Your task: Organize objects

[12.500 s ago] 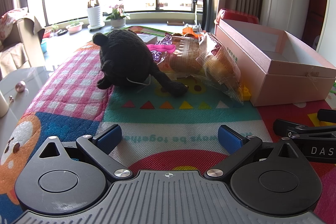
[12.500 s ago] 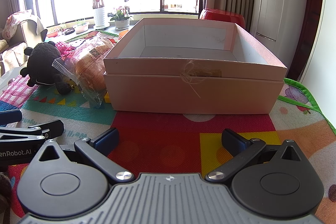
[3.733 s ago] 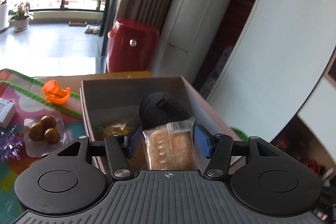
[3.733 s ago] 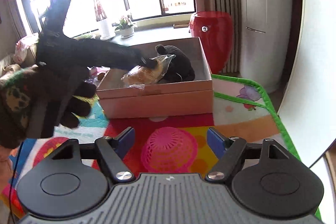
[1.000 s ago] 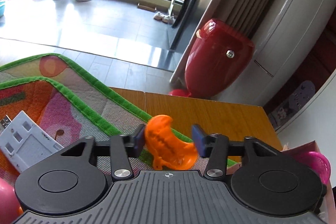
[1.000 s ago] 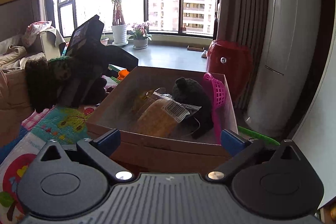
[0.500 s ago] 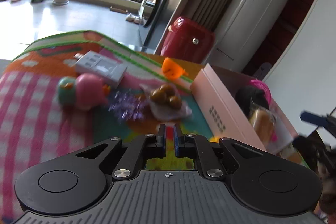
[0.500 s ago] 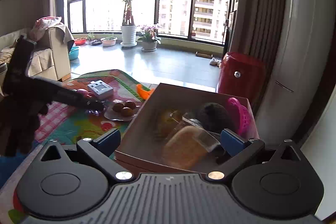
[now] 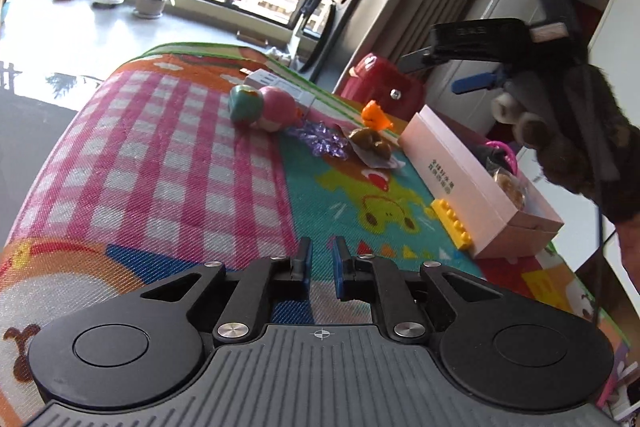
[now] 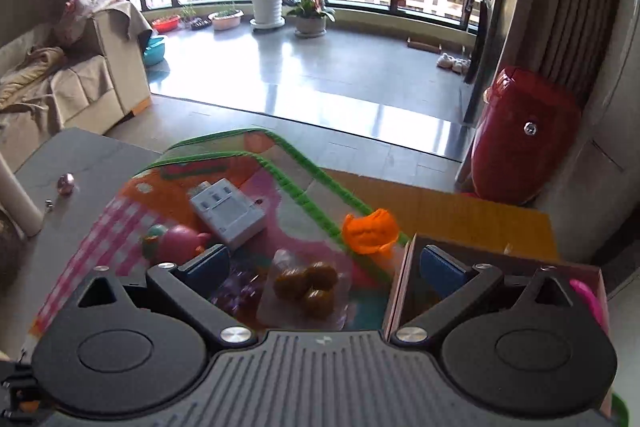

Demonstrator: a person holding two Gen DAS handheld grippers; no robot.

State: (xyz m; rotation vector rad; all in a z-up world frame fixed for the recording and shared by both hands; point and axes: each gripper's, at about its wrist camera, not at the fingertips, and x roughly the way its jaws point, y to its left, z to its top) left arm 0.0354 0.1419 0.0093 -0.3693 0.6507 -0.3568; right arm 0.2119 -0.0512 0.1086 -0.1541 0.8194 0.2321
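My left gripper (image 9: 320, 273) is shut and empty, low over the colourful mat (image 9: 168, 163). My right gripper (image 10: 324, 269) is open and hovers over a clear bag of brown balls (image 10: 306, 287), which also shows in the left wrist view (image 9: 370, 143). The pink box (image 9: 472, 187) at the right holds a bread bag (image 9: 510, 185) and a pink basket (image 9: 502, 151); its corner shows in the right wrist view (image 10: 404, 267). On the mat lie an orange toy (image 10: 370, 231), a pink and green toy (image 10: 174, 241), a grey adapter (image 10: 226, 213) and a purple bow (image 9: 324, 139).
A yellow brick (image 9: 454, 223) lies against the box's side. A red stool (image 10: 520, 143) stands on the floor past the table's wooden edge (image 10: 460, 219). A sofa (image 10: 72, 79) is at the left. The right gripper and gloved hand (image 9: 568, 131) hang above the box.
My left gripper has pulled back over the mat and stays shut. My right gripper has swung left from the box to above the bag of brown balls.
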